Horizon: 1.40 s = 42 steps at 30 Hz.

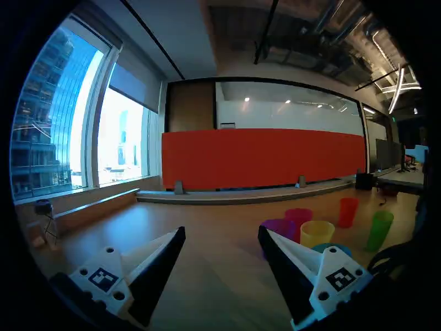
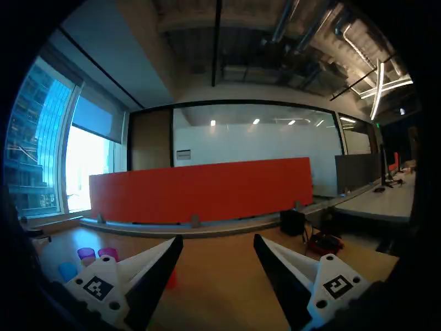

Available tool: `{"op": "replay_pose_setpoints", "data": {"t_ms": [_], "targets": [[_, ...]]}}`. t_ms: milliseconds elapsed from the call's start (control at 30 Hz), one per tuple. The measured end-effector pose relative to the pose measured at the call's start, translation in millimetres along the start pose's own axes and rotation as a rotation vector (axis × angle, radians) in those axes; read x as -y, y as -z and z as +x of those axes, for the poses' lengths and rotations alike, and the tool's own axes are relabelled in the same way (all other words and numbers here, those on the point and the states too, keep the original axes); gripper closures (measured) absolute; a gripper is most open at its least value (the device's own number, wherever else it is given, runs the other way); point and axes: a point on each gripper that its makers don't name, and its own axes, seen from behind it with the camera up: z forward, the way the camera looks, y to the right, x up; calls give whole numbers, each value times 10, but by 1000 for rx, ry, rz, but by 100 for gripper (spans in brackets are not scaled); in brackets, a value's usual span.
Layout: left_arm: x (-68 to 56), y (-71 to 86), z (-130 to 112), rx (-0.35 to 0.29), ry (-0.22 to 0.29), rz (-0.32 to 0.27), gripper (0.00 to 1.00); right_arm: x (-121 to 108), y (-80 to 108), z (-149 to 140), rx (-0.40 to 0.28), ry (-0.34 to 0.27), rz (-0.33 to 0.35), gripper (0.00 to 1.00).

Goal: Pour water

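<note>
The cups cluster on the wooden table [image 1: 220, 278], low and to the right in the left gripper view. A purple cup [image 1: 278, 226], a magenta cup [image 1: 300, 215], a yellow cup [image 1: 316, 231], an orange cup [image 1: 348, 211] and a green cup [image 1: 380, 229] stand upright and close together (whether any holds water cannot be told). The left gripper [image 1: 220, 231] hangs short of them, jaws spread, holding nothing. The right gripper [image 2: 218, 238] is likewise spread and empty, with the cups off to its lower left. The likely trouble is crowding: the cups look light, so a finger reaching for one could tip a neighbour and spill. Beyond them stands a red partition [image 1: 259, 157]. No brand can be read; the fingers carry square black-and-white markers [image 1: 103, 277], and a wall sign [image 2: 183, 155] is too small to make out.
</note>
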Motion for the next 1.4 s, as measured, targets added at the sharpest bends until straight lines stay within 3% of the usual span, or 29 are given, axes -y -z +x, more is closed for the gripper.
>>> {"op": "replay_pose_setpoints", "data": {"t_ms": [1400], "targets": [[29,0,-23,0,18,-7,2,21,49,-1,4,16,12,1]]}}
